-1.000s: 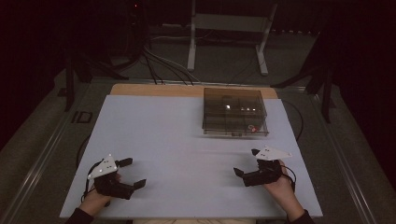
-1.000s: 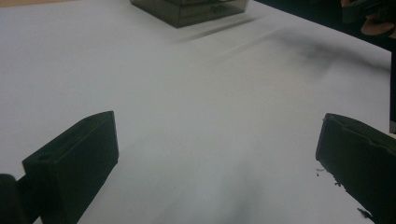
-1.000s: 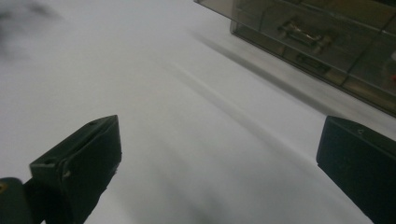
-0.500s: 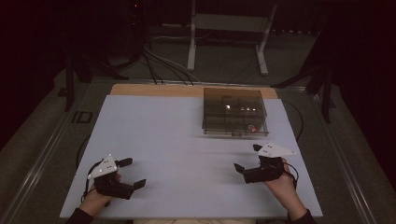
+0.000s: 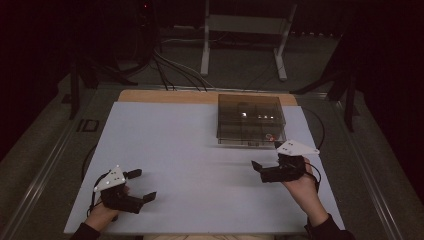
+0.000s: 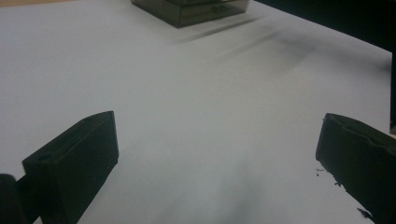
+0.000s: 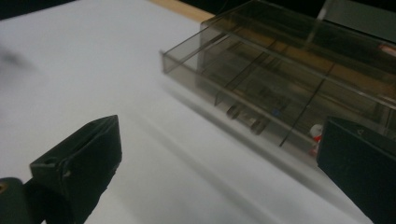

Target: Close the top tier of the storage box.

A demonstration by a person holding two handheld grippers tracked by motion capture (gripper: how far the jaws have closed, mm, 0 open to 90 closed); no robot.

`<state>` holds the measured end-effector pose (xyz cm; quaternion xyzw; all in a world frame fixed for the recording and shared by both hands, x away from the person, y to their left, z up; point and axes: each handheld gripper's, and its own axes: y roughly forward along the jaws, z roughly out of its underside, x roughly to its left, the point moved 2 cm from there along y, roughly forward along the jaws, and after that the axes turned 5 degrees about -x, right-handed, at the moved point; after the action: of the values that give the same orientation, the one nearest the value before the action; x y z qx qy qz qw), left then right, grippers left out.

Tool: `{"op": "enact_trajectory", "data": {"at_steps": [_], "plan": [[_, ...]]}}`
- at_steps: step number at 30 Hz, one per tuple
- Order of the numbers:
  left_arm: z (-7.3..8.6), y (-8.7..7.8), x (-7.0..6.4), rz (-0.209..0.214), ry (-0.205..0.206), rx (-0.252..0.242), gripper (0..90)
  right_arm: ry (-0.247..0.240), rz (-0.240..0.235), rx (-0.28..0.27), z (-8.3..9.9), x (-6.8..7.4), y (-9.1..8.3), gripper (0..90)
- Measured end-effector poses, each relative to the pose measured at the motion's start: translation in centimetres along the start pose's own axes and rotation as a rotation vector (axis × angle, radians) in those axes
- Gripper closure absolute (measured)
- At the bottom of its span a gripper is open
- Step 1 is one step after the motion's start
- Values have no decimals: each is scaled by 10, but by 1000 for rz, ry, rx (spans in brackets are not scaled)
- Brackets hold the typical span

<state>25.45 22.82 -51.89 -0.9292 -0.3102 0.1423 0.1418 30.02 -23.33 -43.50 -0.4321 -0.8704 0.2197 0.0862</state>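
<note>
A smoky transparent compartment box (image 5: 250, 120) sits at the far right of the white table top (image 5: 190, 145). It appears close up in the right gripper view as the box (image 7: 289, 79), with a small red and white item (image 7: 316, 133) and small metal pieces (image 7: 245, 116) inside. My right gripper (image 5: 266, 156) is open just in front of the box's near edge, empty; its jaws frame the box in the right gripper (image 7: 219, 168) view. My left gripper (image 5: 143, 185) rests open and empty at the near left, also seen as the left gripper (image 6: 217, 172), with the box (image 6: 191, 9) far off.
A wooden strip (image 5: 170, 96) runs along the table's far edge. Beyond it stand a metal frame (image 5: 245, 35) and floor cables (image 5: 175, 65). Bare white surface stretches between the two grippers and left of the box.
My right gripper has moved forward a little, closer to the box's near edge. The left gripper has stayed in place.
</note>
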Motion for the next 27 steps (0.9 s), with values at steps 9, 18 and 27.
{"op": "enact_trajectory", "data": {"at_steps": [9, 18, 27], "plan": [[0, 0, 0, 1, 1, 0, 0, 21, 76, 10, -1, -4, 8, 3], [0, 0, 0, 1, 2, -1, 0, 48, 124, 14, 7, -3, 12, 3], [0, 0, 0, 1, 2, -2, 0, 58, 139, 40, 25, -1, 18, 3]]}}
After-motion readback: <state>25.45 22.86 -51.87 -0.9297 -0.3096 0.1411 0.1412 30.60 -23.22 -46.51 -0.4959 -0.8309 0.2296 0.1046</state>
